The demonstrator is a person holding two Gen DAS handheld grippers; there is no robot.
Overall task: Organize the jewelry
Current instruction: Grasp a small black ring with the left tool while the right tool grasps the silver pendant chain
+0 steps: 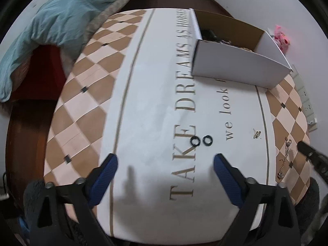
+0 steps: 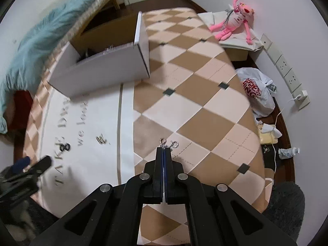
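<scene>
Two black rings lie side by side on the white lettered strip of the mat, just beyond my left gripper. Its blue pads stand wide apart with nothing between them. A small gold piece lies farther right. A silvery chain stretches over the checkered part. My right gripper is shut, and its tips meet right on the chain; two loops stick out past them. The open white box stands at the far side with dark items inside.
A blue blanket hangs over furniture at the left. By the wall on the right are a pink plush toy, a plastic bag, a row of sockets and a small bottle on the floor.
</scene>
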